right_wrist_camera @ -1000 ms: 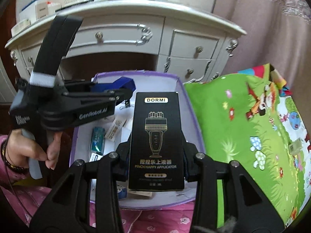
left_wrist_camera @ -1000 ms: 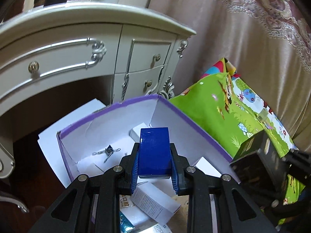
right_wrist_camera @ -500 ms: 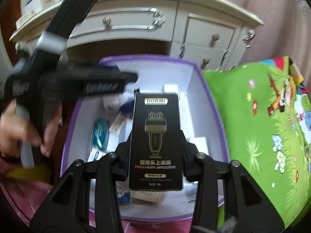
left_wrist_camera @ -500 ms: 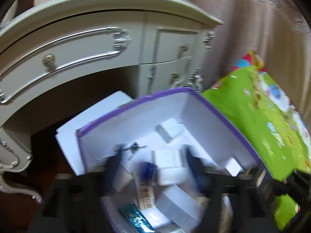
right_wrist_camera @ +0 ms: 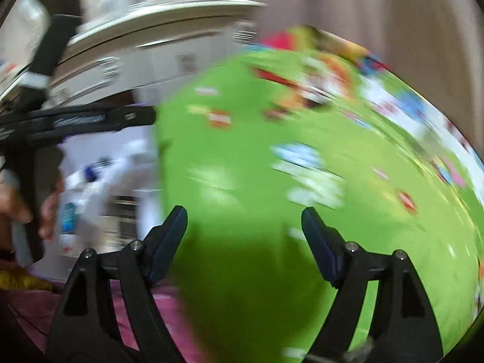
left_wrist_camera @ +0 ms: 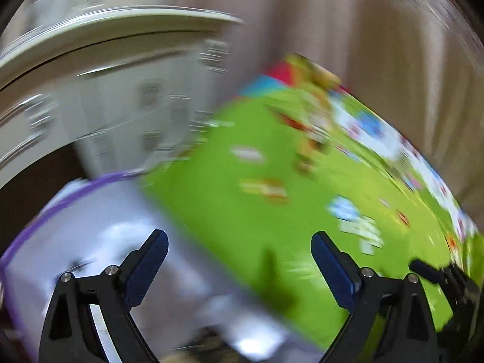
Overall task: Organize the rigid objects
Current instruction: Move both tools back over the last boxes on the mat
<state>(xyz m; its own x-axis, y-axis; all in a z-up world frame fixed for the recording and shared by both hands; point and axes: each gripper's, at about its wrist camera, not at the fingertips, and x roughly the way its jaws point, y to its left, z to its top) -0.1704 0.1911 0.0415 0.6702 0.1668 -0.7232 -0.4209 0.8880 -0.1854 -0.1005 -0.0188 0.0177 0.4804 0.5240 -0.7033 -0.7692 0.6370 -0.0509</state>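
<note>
We have both pairs of tongs empty and swinging over the green play mat (left_wrist_camera: 248, 211), away from the purple-rimmed box (left_wrist_camera: 75, 230). The left tongs (left_wrist_camera: 239, 251) stand wide and are opening a little more, nothing between the pads. The right tongs (right_wrist_camera: 243, 230) are apart and opening too, with only the mat showing in the gap. The small packages (right_wrist_camera: 87, 187), the task's own things, lie inside the box, just left of the mat's near edge; blur hides which is which. We judge the tongs are spread so as to be ready for the next rigid object, which presumably lies on the mat side. The white dresser (left_wrist_camera: 99, 69) stands behind the box, and the curtain (left_wrist_camera: 378, 45) behind the mat.
</note>
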